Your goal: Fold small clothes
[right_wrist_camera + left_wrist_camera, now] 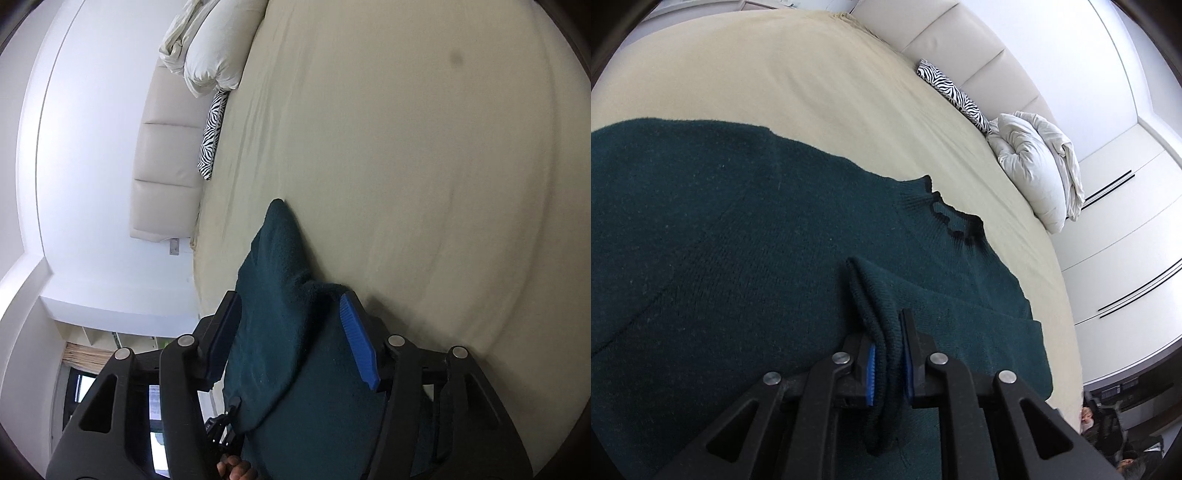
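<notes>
A dark green sweater (pixel 738 240) lies spread on a cream bedsheet (pixel 775 74), its frilled collar (pixel 945 218) toward the headboard (pixel 960 40). One sleeve (pixel 882 332) is folded over the body, and the left gripper (pixel 888 354) has it between its blue pads (pixel 871 374), jaws nearly closed; whether they still pinch it I cannot tell. In the right wrist view, a fold of the sweater (pixel 280 332) runs between the right gripper's (pixel 291 328) fingers, which stand about half open, not pressing it. A zebra cushion (pixel 955 94) and white duvet (pixel 1034 166) lie by the headboard, beside a white wardrobe (pixel 1126 240).
</notes>
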Demonstrator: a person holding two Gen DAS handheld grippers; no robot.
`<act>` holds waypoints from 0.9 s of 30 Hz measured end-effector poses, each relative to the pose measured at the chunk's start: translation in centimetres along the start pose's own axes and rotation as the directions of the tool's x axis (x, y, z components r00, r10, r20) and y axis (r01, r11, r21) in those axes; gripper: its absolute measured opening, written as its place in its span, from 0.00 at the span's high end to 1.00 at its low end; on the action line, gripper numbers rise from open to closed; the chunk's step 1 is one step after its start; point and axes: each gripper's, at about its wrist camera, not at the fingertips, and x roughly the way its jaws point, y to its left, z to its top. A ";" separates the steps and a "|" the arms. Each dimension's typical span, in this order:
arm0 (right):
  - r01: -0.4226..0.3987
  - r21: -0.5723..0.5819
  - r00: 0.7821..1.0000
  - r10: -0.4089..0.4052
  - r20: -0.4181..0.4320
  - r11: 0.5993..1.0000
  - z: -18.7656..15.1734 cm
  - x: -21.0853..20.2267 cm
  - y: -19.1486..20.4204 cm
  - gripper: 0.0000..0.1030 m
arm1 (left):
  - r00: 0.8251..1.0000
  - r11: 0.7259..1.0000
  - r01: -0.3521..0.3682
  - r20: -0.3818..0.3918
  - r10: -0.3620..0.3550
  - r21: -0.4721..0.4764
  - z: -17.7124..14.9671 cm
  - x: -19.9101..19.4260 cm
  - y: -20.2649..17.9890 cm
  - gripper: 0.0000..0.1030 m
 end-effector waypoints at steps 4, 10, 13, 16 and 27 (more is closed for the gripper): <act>-0.027 -0.121 0.998 0.020 -0.055 0.992 1.7 0.5 3.8 0.43 | 0.991 0.992 -0.116 0.070 0.112 0.059 -0.4 -2.4 -1.8 0.51; -0.027 -0.261 0.974 -0.033 -0.223 0.965 1.4 6.4 7.6 0.43 | 0.956 0.970 -0.209 0.233 0.177 0.124 -1.0 -5.6 -4.6 0.35; 0.007 -0.259 0.964 -0.076 -0.255 0.966 2.0 9.3 7.3 0.43 | 0.973 0.950 -0.185 0.181 0.142 0.252 -1.6 -3.1 -6.7 0.35; 0.026 -0.282 0.955 -0.107 -0.276 0.959 3.4 11.9 6.2 0.42 | 0.973 0.947 -0.227 0.082 0.214 0.229 -1.7 0.9 -5.3 0.45; -0.078 -0.212 0.972 0.026 -0.235 0.974 5.4 11.9 6.5 0.35 | 0.979 0.942 -0.182 0.139 0.148 0.282 -2.5 1.9 -4.8 0.32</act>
